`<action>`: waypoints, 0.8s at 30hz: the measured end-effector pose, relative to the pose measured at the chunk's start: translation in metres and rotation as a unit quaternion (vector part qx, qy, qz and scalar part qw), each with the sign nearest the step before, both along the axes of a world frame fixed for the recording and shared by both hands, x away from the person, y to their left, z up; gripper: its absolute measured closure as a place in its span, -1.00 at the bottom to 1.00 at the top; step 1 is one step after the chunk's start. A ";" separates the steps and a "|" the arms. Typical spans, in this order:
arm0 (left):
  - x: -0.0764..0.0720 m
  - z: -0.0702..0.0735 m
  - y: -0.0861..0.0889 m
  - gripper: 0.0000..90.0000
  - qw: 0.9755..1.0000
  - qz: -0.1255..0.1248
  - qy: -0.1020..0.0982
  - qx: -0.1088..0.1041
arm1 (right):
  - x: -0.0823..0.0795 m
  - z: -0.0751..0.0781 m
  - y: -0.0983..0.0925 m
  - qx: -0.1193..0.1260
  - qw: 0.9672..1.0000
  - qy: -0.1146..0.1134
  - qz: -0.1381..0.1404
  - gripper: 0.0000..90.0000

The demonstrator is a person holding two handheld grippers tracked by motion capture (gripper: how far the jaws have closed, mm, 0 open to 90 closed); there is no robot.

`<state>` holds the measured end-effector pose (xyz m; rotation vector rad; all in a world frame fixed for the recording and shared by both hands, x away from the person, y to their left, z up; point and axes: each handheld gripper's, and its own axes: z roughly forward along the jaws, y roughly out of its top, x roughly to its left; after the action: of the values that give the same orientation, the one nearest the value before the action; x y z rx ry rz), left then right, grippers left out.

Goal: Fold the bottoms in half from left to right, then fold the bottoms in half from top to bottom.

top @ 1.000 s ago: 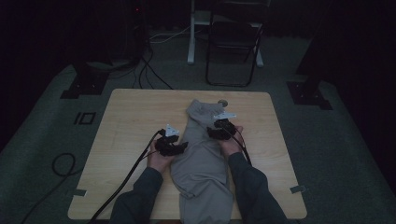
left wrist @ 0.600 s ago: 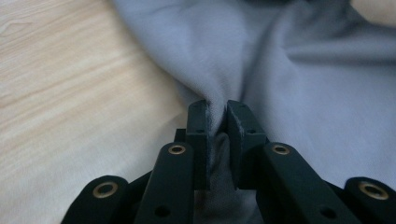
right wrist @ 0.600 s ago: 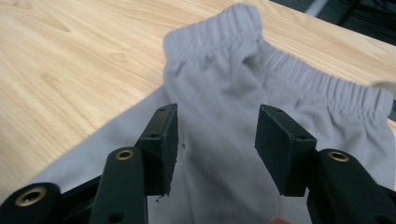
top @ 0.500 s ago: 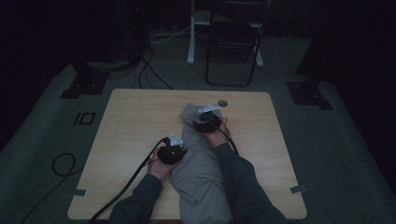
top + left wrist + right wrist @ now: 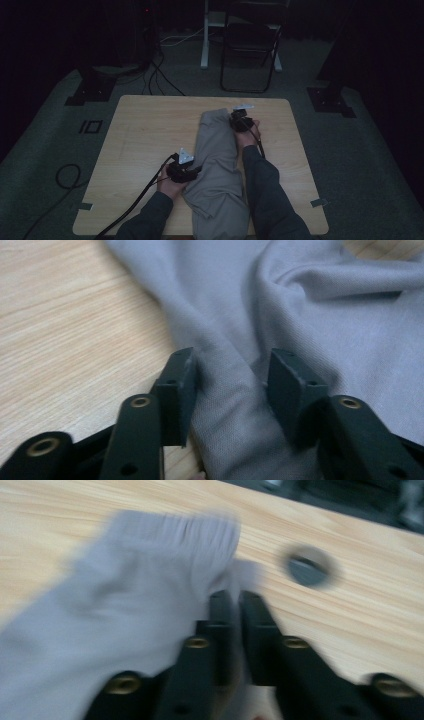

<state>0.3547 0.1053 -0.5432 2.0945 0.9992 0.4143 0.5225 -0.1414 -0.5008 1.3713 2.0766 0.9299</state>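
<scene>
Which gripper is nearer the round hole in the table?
Right. The right gripper pinches the grey garment beside the hole; the left gripper sits at the garment's near left edge.

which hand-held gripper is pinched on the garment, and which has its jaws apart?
The right hand-held gripper, nearly shut on the grey garment at its far end. The left hand-held gripper has open jaws straddling a fold.

A wooden table [image 5: 145, 130] stands on grey carpet [image 5: 360, 165]. A round hole [image 5: 307, 570] shows in the tabletop near its far edge. Behind the table a black folding chair [image 5: 250, 50] stands beside a white post [image 5: 205, 35], with pale cables [image 5: 175, 40] on the floor near them. Dark stand feet [image 5: 92, 87] sit off the table's far corners, the other foot [image 5: 330, 100] on the opposite side. A black cable loop [image 5: 67, 175] lies on the carpet, and a small square mark [image 5: 91, 126] shows beside the table.
</scene>
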 end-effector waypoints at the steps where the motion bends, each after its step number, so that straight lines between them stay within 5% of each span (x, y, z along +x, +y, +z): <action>1: 0.000 0.000 0.001 0.18 1.000 0.002 -0.003 -0.002 | 0.003 -0.001 -0.009 -0.008 1.000 0.007 -0.021 0.51; 3: 0.001 0.000 0.002 0.11 1.000 0.007 -0.005 -0.004 | 0.006 -0.003 -0.023 0.000 0.999 0.034 -0.042 0.31; 7: 0.002 0.000 0.003 0.05 1.000 0.015 -0.013 -0.007 | -0.004 -0.003 -0.032 0.006 0.999 0.031 -0.019 0.11; 24: 0.007 0.002 0.009 -0.04 0.999 0.031 -0.015 -0.020 | -0.011 -0.026 -0.026 0.039 0.997 0.064 -0.004 0.01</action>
<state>0.3618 0.1144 -0.5408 2.0189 1.0487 0.4521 0.5112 -0.1673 -0.5270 1.5137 2.1464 0.9514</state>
